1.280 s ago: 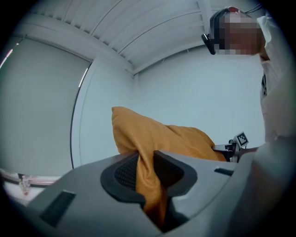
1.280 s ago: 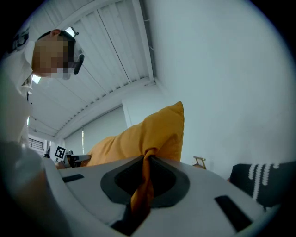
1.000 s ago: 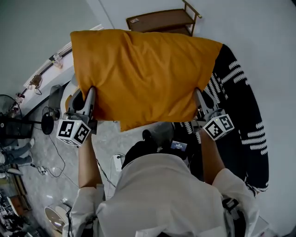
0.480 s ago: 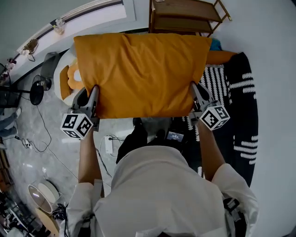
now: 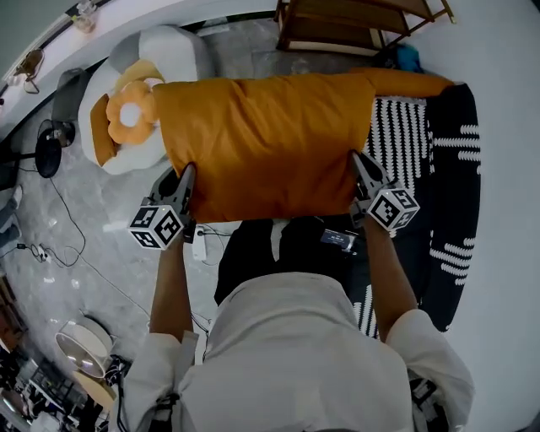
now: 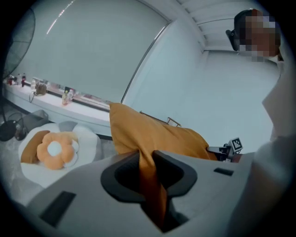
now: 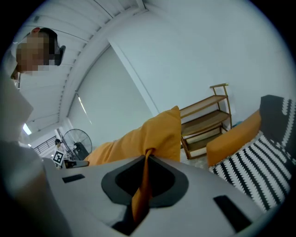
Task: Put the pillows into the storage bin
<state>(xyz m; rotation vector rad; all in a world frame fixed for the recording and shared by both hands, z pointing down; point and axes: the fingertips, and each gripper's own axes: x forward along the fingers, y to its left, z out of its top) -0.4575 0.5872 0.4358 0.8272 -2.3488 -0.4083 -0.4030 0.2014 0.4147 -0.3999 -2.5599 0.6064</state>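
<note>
A large orange pillow (image 5: pixel 270 139) hangs stretched between my two grippers in front of the person. My left gripper (image 5: pixel 182 179) is shut on its near left corner, and the cloth is pinched between the jaws (image 6: pixel 147 159). My right gripper (image 5: pixel 360 167) is shut on the near right corner (image 7: pixel 147 155). The storage bin (image 5: pixel 181 51), a soft white round tub, sits on the floor at the far left, just beyond the pillow's left end. It holds a flower-shaped cushion (image 5: pixel 135 114). A second orange pillow (image 5: pixel 415 83) lies at the far right on the striped rug.
A wooden shelf (image 5: pixel 354 21) stands against the far wall behind the pillow. The black-and-white striped rug (image 5: pixel 439 169) covers the floor on the right. A black fan (image 5: pixel 42 156) and loose cables (image 5: pixel 76 253) are on the left, with round trays (image 5: pixel 80 346) near the bottom left.
Both grippers have come down with the orange pillow still held at its corners. The pillow now hangs lower and flatter, and the bin with the flower cushion has come into view beside its left end.
</note>
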